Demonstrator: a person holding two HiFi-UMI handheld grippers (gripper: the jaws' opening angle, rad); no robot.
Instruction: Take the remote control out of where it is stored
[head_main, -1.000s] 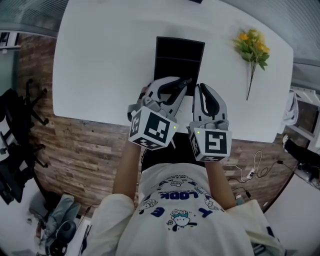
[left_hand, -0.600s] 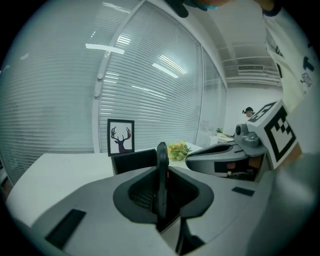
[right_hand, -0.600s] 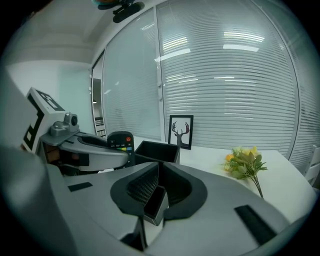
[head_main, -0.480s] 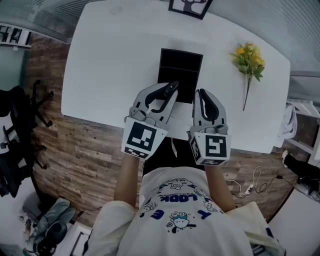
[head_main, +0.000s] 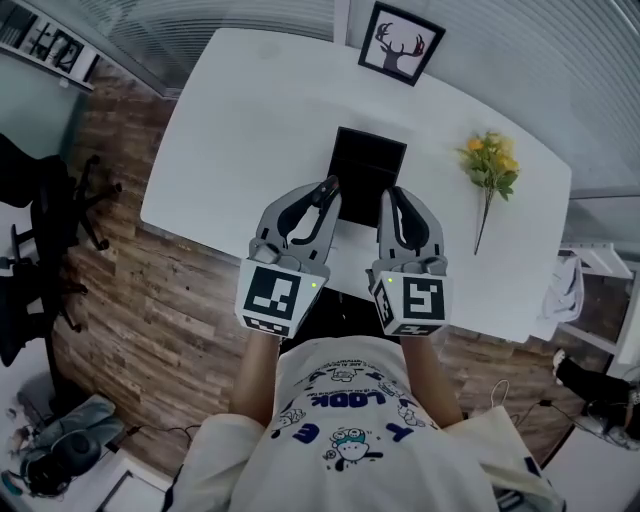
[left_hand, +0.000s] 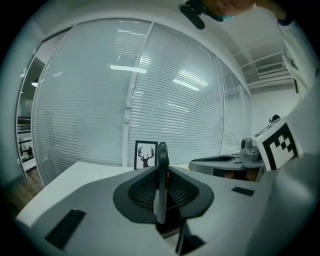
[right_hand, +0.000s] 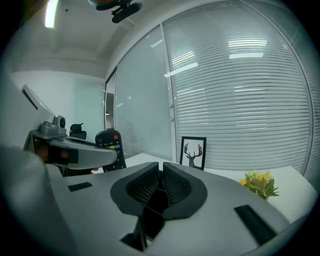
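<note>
Remote control (left_hand: 161, 167) in left gripper (head_main: 324, 192)

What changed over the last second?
The left gripper, shut on the remote, carried it leftward off the black box, and it is now clear of it. The right gripper stayed shut and empty beside the box; the flowers lie where they were.

The head view looks steeply down from above the person, past the left gripper (head_main: 322, 192) and right gripper (head_main: 390, 197), onto the whole counter (head_main: 240, 120). Each gripper view sits low and close behind its jaws, facing the far edge. All three share the picture (head_main: 400, 42) (left_hand: 145, 155) (right_hand: 192, 152) there.
</note>
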